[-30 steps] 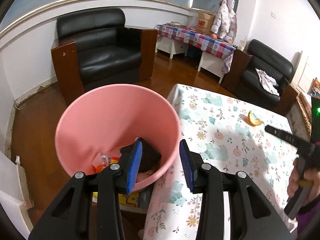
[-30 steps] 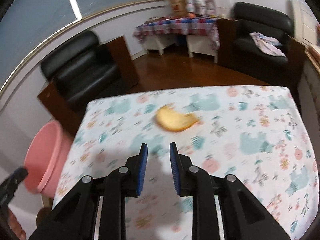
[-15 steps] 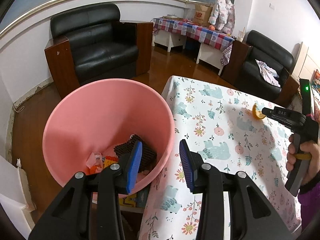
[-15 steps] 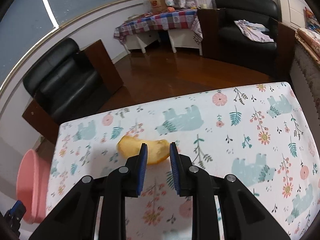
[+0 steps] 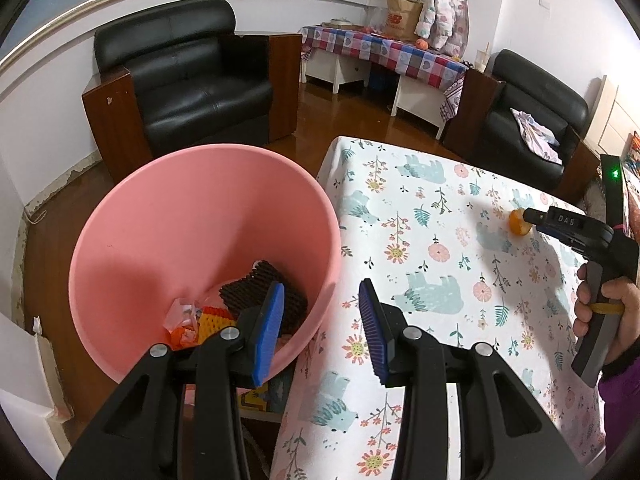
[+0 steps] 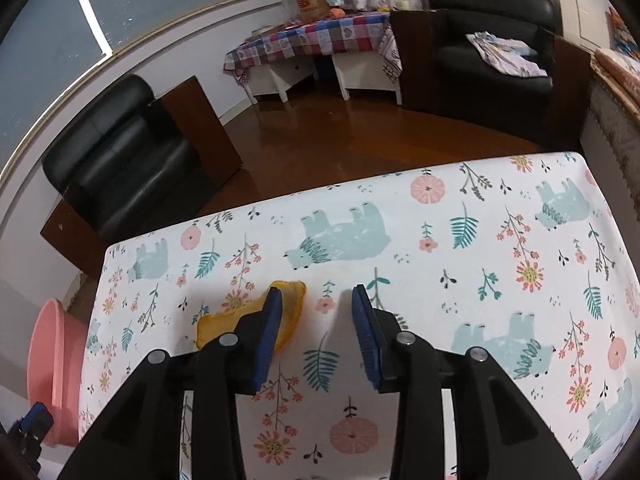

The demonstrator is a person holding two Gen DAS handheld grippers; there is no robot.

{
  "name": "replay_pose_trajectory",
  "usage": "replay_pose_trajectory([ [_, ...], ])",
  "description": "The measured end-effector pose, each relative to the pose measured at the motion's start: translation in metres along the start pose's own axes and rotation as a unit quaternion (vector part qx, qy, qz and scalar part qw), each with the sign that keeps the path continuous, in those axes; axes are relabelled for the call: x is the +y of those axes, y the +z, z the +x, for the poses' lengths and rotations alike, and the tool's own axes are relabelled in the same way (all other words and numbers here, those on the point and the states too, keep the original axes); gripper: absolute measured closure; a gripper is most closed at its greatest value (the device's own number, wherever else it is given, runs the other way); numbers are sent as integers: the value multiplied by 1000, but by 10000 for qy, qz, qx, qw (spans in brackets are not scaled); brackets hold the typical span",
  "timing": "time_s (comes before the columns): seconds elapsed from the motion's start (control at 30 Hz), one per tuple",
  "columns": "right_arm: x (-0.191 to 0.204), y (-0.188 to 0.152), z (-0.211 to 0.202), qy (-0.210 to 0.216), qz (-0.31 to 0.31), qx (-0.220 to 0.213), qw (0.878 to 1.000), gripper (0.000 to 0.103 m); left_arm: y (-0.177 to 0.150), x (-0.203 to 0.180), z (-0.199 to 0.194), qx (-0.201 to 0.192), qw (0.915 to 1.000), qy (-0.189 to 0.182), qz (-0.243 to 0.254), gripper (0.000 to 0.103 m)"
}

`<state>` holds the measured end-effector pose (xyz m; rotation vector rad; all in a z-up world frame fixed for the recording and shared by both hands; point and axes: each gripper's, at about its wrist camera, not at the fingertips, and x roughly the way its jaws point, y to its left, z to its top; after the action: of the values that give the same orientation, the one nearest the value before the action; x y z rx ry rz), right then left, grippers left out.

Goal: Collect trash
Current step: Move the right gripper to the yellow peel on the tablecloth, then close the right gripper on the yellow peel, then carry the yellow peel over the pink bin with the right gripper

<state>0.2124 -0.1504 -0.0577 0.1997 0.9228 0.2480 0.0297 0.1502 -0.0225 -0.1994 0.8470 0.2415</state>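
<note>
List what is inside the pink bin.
Inside the pink bin: a dark ridged piece, orange and yellow scraps and crumpled clear wrapping. The left gripper finger covers the near part of the bottom.

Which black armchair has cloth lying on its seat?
The right-hand armchair, beyond the floral table, with crumpled cloth on it; the left armchair seat is bare.

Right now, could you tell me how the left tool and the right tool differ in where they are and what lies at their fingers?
The left tool hangs open over the pink bin's rim, one finger above the trash inside; the right tool is open low over the floral tablecloth.
Nothing sits between the left tool's fingers; the orange peel lies at the right tool's left finger, not yet gripped.
Both have blue pads.
</note>
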Motion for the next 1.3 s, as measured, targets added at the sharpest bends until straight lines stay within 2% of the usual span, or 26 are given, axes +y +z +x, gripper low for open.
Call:
replay_pose_trajectory([
  [0.1, 10, -4, 0, 164, -183, -7, 9997, 73, -1, -2, 1, 24, 10000, -16, 2, 64],
  [0.17, 17, -6, 0, 148, -325, -59, 9993, 86, -1, -3, 2, 23, 10000, -11, 16, 64],
  [0.23, 21, -6, 0, 95, -407, -74, 9991, 95, -2, -3, 2, 29, 10000, -12, 2, 64],
  [0.27, 22, -7, 1, 91, -402, -69, 9991, 96, -2, -3, 2, 29, 10000, -14, -1, 64],
  [0.5, 28, -11, -12, 203, -453, -177, 9986, 98, -3, -5, 0, -22, 10000, -47, 2, 64],
  [0.77, 60, -25, -51, 576, -732, -420, 9948, 98, -2, -10, -12, -167, 9998, -48, 34, 64],
  [1.3, 167, -56, -96, 1219, -1747, -494, 9758, 98, -3, 18, -42, -447, 9986, 159, -229, 64],
])
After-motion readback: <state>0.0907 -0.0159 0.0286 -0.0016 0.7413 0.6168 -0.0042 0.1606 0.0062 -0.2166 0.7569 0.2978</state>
